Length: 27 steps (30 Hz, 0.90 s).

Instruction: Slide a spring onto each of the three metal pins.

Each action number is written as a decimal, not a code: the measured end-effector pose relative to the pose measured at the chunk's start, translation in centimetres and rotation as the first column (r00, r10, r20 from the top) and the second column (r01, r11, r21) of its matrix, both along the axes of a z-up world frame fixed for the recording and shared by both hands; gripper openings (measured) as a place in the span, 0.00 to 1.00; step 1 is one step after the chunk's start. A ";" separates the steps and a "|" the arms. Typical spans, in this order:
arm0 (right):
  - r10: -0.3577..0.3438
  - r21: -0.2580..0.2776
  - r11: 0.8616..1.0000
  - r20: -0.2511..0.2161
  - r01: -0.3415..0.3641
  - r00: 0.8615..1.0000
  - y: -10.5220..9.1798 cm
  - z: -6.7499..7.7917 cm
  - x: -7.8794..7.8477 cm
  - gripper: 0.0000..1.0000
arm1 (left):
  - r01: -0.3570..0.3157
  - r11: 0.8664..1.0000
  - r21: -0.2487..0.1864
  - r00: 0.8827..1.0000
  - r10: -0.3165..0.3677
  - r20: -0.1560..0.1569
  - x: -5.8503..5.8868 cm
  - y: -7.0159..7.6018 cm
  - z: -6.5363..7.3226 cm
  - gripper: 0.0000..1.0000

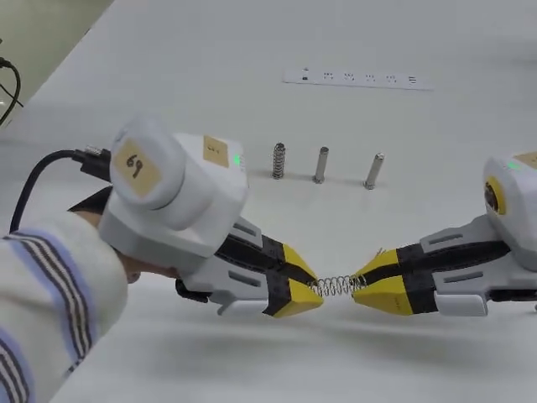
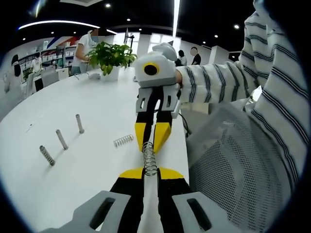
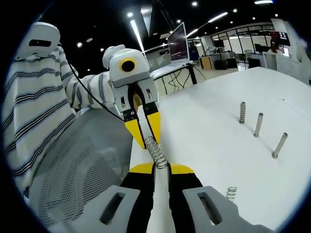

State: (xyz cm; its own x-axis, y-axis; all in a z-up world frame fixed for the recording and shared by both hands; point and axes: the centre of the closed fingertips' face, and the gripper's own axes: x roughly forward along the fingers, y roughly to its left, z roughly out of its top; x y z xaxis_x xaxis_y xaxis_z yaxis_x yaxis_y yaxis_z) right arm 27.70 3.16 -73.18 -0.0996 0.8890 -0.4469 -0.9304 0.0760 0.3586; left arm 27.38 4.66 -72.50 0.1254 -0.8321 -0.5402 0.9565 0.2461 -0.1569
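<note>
The left gripper (image 1: pixel 312 290) reaches in from the left, its yellow-tipped jaws pinched shut on one end of a spring (image 1: pixel 338 285). The spring spans the short gap over the white workbench (image 1: pixel 252 361). The right gripper (image 1: pixel 361 288) faces it tip to tip, jaws clamped on the other end. Beyond, three pins stand in a row. The left pin (image 1: pixel 278 174) wears a fitted spring (image 1: pixel 278 158), while the middle pin (image 1: pixel 320 164) and right pin (image 1: pixel 373 170) are bare. A loose spring (image 2: pixel 123 140) lies on the bench near the right gripper.

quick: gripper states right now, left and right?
Left gripper: shut on one end of the spring.
Right gripper: shut on the other end.
</note>
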 end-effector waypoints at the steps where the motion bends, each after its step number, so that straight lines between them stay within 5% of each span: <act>1: -0.002 -0.002 1.000 -0.002 0.002 1.000 0.0 0.0 0.0 0.06 | -0.004 1.000 0.002 1.000 0.004 -0.001 0.0 0.0 -0.1 0.01; 4: 0.002 -0.013 1.000 0.015 -0.002 1.000 -0.2 0.2 0.1 0.00 | -0.012 1.000 0.002 1.000 0.012 -0.001 0.0 -0.1 -0.4 0.01; 27: 0.035 -0.024 0.999 0.097 -0.033 0.995 -0.6 2.0 -0.1 0.00 | -0.004 1.000 -0.009 1.000 0.004 0.015 -0.2 -1.1 -0.8 0.01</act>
State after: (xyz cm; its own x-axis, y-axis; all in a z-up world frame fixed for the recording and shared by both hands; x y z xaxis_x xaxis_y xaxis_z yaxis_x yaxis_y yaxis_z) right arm 27.56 2.57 -71.18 -0.0851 0.8756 -0.4755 -0.9629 0.0505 0.2652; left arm 27.23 3.59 -73.29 0.1372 -0.8365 -0.5305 0.9577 0.2487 -0.1445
